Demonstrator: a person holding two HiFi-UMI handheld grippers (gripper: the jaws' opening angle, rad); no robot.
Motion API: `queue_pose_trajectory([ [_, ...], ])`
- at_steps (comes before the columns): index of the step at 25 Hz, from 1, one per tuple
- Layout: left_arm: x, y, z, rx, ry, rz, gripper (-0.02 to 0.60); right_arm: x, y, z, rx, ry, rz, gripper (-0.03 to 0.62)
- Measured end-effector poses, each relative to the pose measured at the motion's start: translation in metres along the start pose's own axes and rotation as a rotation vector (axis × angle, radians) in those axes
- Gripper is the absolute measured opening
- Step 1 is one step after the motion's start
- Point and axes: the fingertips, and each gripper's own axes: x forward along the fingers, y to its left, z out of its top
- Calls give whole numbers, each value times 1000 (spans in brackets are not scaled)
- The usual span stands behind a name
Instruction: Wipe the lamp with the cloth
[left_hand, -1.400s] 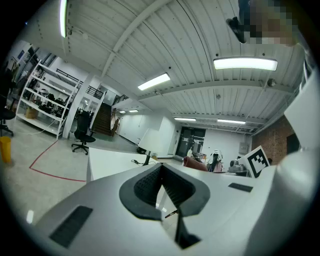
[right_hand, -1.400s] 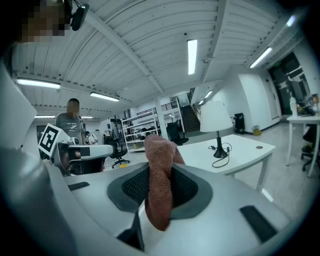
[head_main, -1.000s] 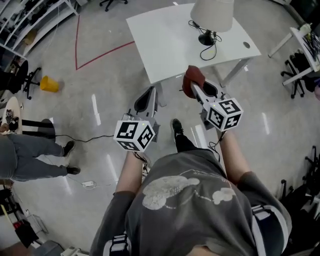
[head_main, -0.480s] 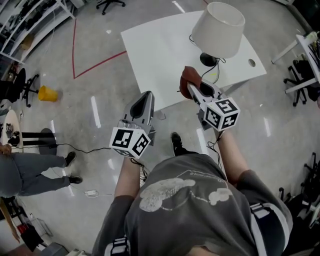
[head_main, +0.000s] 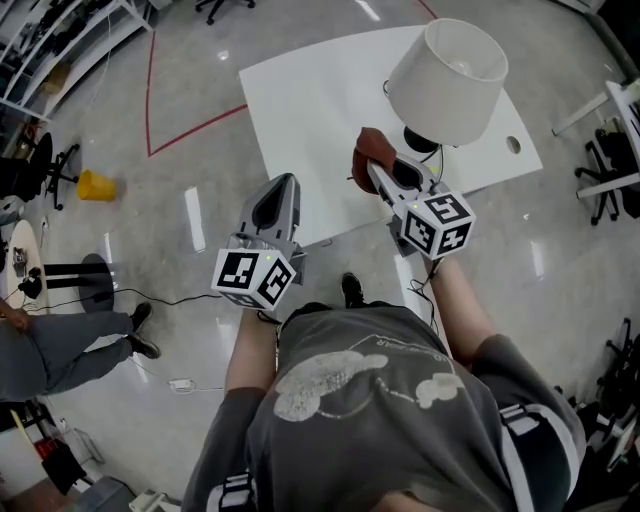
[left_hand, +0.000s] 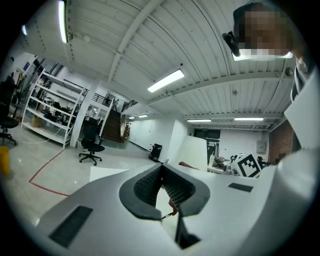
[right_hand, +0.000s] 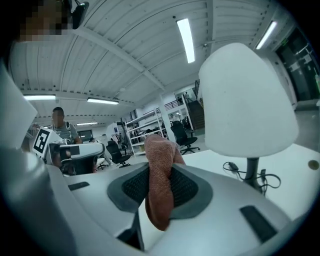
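The lamp (head_main: 445, 68) stands at the far right part of the white worktop (head_main: 310, 110). It has a smooth, pale drum-like shade that flares toward the bottom, a thin dark stem and a small round black base, with a black cord (head_main: 438, 152) looping loosely beside the base. Just in front of it and slightly to its left, the cloth (right_hand: 161, 175) is a rust-brown piece of nubbly terry, bunched into a thick fold. The right claw (head_main: 372, 168) pinches it between two dark ribbed pads, so that a rounded lump of fabric sticks out past the tips and a tail hangs below them. From the head view the cloth sits near the shade's lower edge; I cannot tell whether it touches. The left claw (head_main: 283, 186) hovers over the worktop's near edge, well to the left of the lamp, its grey tapered jaws drawn together at the tips with nothing between them. Each gripper carries a white cube with black square markers, the right cube (head_main: 437, 222) and the left cube (head_main: 252, 277). The worktop is a plain matte slab with rounded corners and a small round hole (head_main: 513, 145) near its right end. Around it lies a glossy grey floor (head_main: 120, 260) marked with a red line (head_main: 195, 125), and a yellow object (head_main: 95, 186) sits far off to the left.
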Motion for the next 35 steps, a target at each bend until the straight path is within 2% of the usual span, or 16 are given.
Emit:
queue_pose_trajectory([
  [5,7,17,12,-3,-11,-29,8,17,15,8,-6,-8,-3,97],
  [12,66,33,36,16,-23,-152,8,45,5,37,-13,-58,-74,97],
  [17,87,44,42,-3,-7,-269,8,52,2,37,18,-88,-186,97],
  [27,153,81,62,-28,56,-496,8,93,-8,65,87,-151,-418,97],
  [35,197,85,73,-60,93,-686,8,102,-18,109,119,-261,-648,97],
])
